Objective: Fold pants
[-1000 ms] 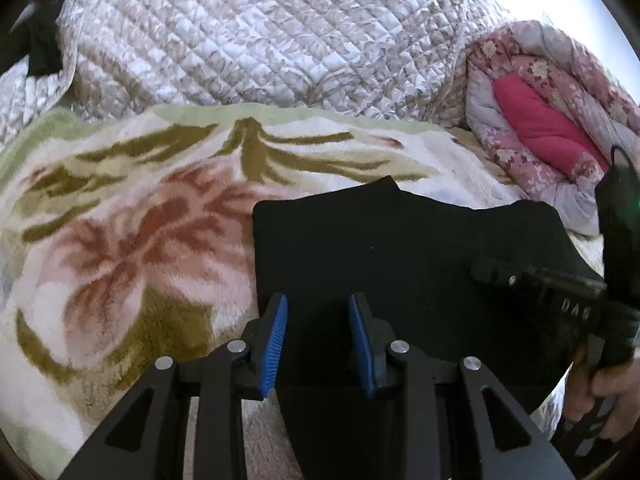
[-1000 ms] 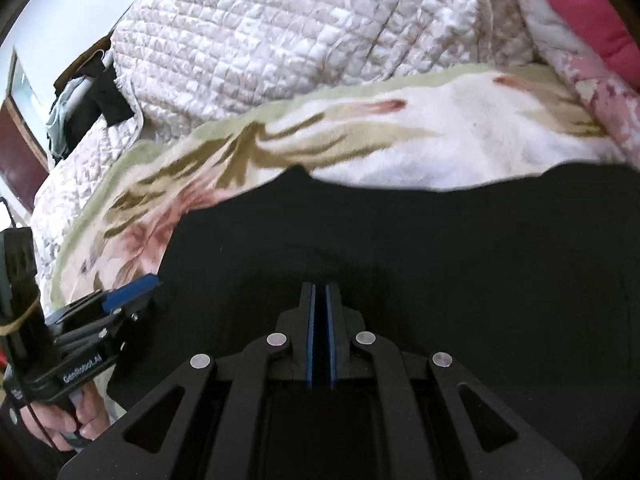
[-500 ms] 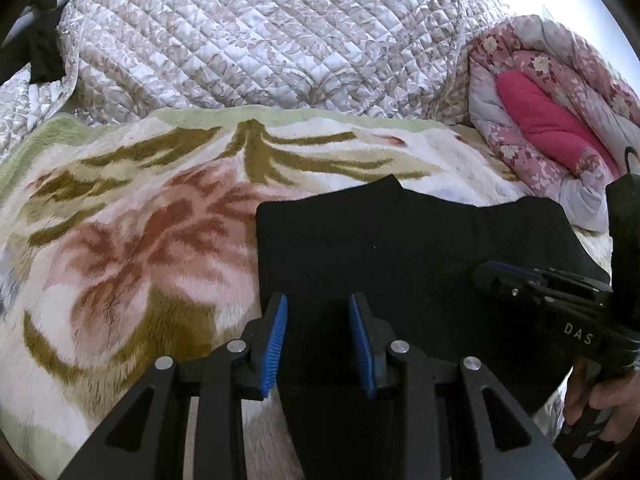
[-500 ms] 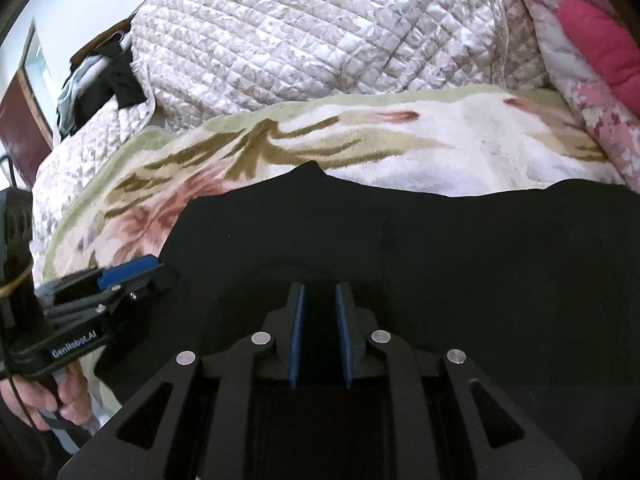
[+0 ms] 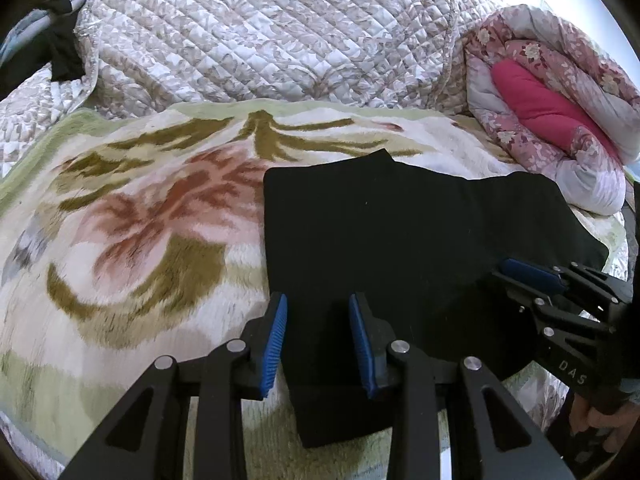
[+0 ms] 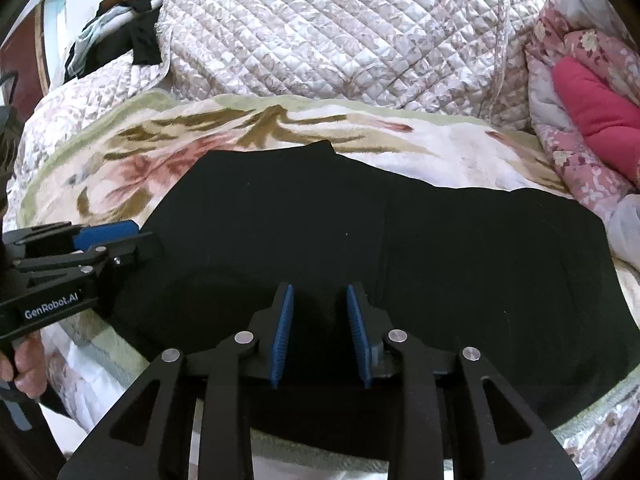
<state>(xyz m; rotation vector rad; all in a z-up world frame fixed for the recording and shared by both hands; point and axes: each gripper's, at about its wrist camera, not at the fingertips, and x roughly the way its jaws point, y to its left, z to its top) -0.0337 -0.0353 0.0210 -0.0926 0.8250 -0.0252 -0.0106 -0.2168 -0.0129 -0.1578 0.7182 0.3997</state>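
The black pants [image 5: 400, 248] lie folded flat on a floral fleece blanket [image 5: 132, 240]; they fill the middle of the right wrist view [image 6: 400, 248]. My left gripper [image 5: 318, 336] is open and empty over the pants' near left edge. My right gripper [image 6: 320, 332] is open and empty over the pants' near edge. Each gripper shows in the other's view: the right one [image 5: 532, 276] at the right, the left one [image 6: 108, 236] at the left.
A quilted beige bedspread [image 5: 280, 40] is heaped behind the blanket. A rolled pink floral duvet [image 5: 552, 104] lies at the back right. Dark clothes [image 6: 120, 36] hang at the far left. The bed's front edge [image 6: 120, 364] is close below the grippers.
My right gripper has opened from fully shut and let go of the pants. Both grippers have lifted and drawn back a little. The pants lie still.
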